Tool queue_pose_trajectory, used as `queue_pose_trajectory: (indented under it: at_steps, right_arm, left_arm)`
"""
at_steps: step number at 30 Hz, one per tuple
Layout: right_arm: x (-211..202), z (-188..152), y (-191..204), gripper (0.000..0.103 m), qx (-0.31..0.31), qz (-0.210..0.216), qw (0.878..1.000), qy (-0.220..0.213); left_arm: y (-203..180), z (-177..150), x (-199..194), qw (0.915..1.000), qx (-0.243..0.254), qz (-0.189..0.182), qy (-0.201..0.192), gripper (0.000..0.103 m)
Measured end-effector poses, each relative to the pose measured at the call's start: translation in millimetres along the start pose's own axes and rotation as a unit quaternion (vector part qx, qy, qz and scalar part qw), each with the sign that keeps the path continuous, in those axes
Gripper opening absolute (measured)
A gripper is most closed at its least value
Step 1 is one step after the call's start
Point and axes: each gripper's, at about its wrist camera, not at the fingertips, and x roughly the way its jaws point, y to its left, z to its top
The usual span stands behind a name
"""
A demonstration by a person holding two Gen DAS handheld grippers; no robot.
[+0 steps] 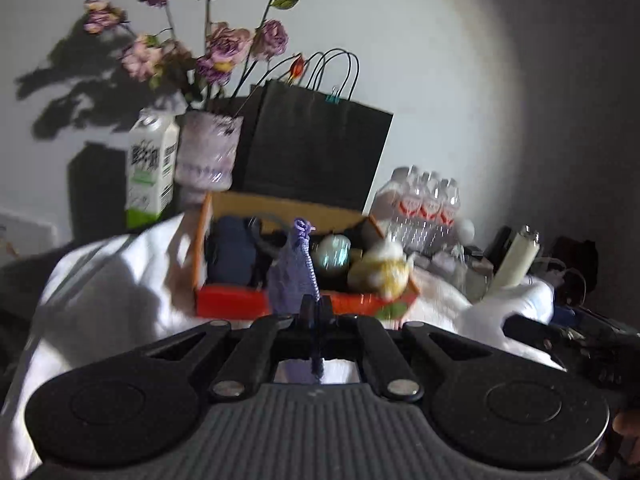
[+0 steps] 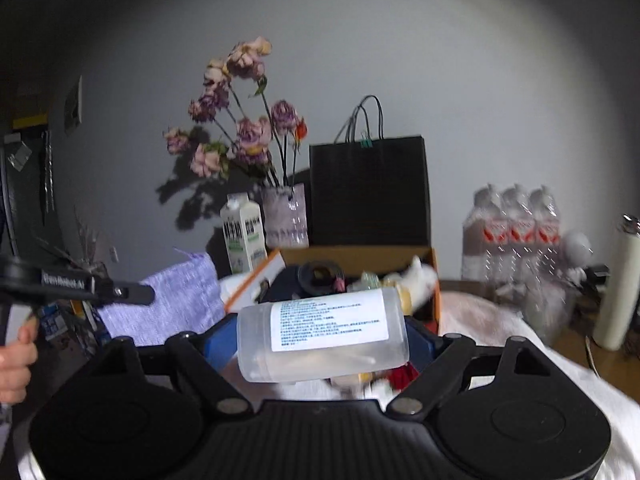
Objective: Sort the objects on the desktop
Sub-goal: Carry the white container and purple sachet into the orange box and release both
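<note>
In the left wrist view my left gripper (image 1: 316, 314) is shut on a purple knitted cloth (image 1: 292, 280), which stands up from the jaws in front of the orange cardboard box (image 1: 240, 304). The box holds a dark blue item (image 1: 232, 254), a pale teal ball (image 1: 334, 254) and a yellow-white plush toy (image 1: 380, 272). In the right wrist view my right gripper (image 2: 322, 340) is shut on a translucent plastic bottle (image 2: 324, 340) with a white label, held sideways between the blue pads (image 2: 218, 344). The left gripper (image 2: 132, 294) with the purple cloth (image 2: 176, 304) shows at the left, beside the box (image 2: 360, 256).
Behind the box stand a black paper bag (image 1: 316, 148), a vase of dried flowers (image 1: 208, 152) and a milk carton (image 1: 150, 168). A pack of water bottles (image 1: 424, 204) and a cream flask (image 1: 516, 256) are to the right. White cloth (image 1: 108, 280) covers the table. A hand (image 2: 16, 356) holds the left gripper.
</note>
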Motion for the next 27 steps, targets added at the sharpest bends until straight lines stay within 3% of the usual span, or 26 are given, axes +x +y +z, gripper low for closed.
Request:
queue_pose_trajectory:
  at_steps: [4,9,13,16,18,20,21,22,27]
  right_arm:
    - [60.1,49.5,-21.9,0.084,0.014,0.007,1.000,0.002]
    - [159.8,98.4,-45.2,0.084,0.019,-0.006,0.999,0.039]
    - [246.2,112.1,-67.4,0.084,0.042,-0.030,0.995,0.089]
    - [302.8,106.8,-82.2,0.084,0.060,-0.051,0.988,0.129]
    - [333.3,98.4,-86.7,0.084,0.064,-0.061,0.984,0.151]
    - [359.4,89.6,-87.0,0.084,0.064,-0.074,0.981,0.169]
    - [369.9,86.2,-86.2,0.084,0.061,-0.080,0.979,0.177]
    - [379.6,82.9,-83.9,0.084,0.057,-0.086,0.978,0.183]
    - [406.7,80.7,-73.7,0.084,0.036,-0.115,0.968,0.221]
  left_arm:
    - [-0.6,44.1,57.3,0.9998,0.002,-0.016,0.014,0.003]
    - [1.0,81.8,145.1,0.9996,0.007,-0.013,0.022,0.003]
    - [35.7,87.1,218.3,0.9971,-0.059,-0.036,0.033,0.003]
    - [62.4,78.7,267.3,0.9920,-0.097,0.048,0.064,0.005]
    - [74.5,72.7,284.9,0.9895,-0.097,0.068,0.083,0.007]
    - [80.6,69.8,286.9,0.9901,-0.092,0.070,0.080,0.021]
    - [82.2,69.4,283.7,0.9915,-0.086,0.064,0.074,0.043]
    - [83.3,69.9,279.6,0.9928,-0.079,0.061,0.067,0.055]
    - [78.4,81.4,260.3,0.9943,-0.029,0.089,0.051,0.064]
